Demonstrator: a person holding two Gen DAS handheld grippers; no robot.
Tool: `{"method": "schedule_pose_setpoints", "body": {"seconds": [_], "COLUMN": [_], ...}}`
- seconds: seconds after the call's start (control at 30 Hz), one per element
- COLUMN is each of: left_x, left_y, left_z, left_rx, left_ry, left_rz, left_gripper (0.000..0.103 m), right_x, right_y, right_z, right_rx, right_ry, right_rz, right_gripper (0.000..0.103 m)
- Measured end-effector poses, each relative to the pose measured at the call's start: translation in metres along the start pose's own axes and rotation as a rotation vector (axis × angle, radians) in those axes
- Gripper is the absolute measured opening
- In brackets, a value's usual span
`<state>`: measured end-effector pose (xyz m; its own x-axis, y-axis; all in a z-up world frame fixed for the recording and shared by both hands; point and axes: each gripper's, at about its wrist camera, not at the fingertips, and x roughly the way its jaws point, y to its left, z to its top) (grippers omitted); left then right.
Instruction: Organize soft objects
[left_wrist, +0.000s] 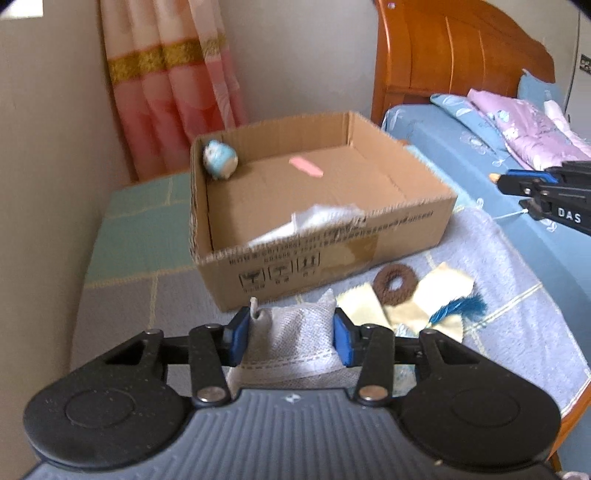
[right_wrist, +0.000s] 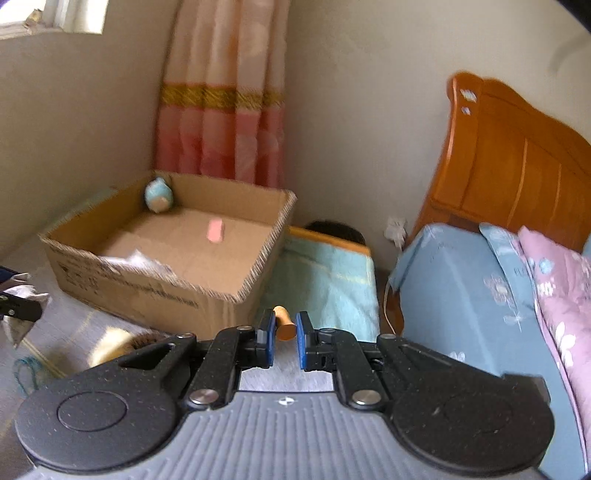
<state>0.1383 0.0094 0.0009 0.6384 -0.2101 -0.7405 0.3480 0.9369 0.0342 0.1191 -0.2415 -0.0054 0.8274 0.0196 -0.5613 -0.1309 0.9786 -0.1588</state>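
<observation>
My left gripper (left_wrist: 291, 330) is shut on a grey mesh pouch (left_wrist: 295, 349), held above the cloth-covered table just in front of an open cardboard box (left_wrist: 325, 240). Inside the box lie a blue plush toy (left_wrist: 220, 159), a pink piece (left_wrist: 306, 166) and a white cloth (left_wrist: 314, 221). To the right, over the bed, my right gripper (left_wrist: 524, 192) is held off the surface. In its own view the right gripper (right_wrist: 285, 341) is shut on a small orange wooden handle (right_wrist: 285, 325). On the table lie a brown fuzzy ring (left_wrist: 395, 284), yellow cloths (left_wrist: 439, 288) and a blue feather (left_wrist: 458, 308).
A bed with a blue sheet (right_wrist: 454, 291), a pink quilt (right_wrist: 561, 295) and a wooden headboard (right_wrist: 517, 173) stands on the right. A pink curtain (right_wrist: 221, 110) hangs behind the box (right_wrist: 147, 291). A teal cloth (right_wrist: 332, 280) drapes between the box and the bed.
</observation>
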Motion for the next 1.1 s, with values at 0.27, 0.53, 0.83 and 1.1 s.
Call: {"method": "schedule_pose_setpoints", "body": {"seconds": [0.27, 0.53, 0.83, 1.1], "left_x": [-0.014, -0.013, -0.002, 0.021], "left_y": [0.001, 0.006, 0.015, 0.023], "left_z": [0.013, 0.022, 0.044, 0.084], "left_rx": [0.000, 0.000, 0.030, 0.078], "left_ry": [-0.060, -0.076, -0.103, -0.129], "left_rz": [0.019, 0.046, 0.072, 0.076], "left_gripper": [0.045, 0.045, 0.045, 0.045], "right_x": [0.014, 0.087, 0.126, 0.087], "right_y": [0.021, 0.033, 0.015, 0.005], "right_z": [0.041, 0.093, 0.094, 0.078], "right_rx": [-0.073, -0.095, 0.006, 0.076], "right_ry": [-0.068, -0.046, 0.039, 0.032], "right_rz": [0.119, 0.174, 0.171, 0.212], "right_gripper": [0.014, 0.015, 0.081, 0.103]}}
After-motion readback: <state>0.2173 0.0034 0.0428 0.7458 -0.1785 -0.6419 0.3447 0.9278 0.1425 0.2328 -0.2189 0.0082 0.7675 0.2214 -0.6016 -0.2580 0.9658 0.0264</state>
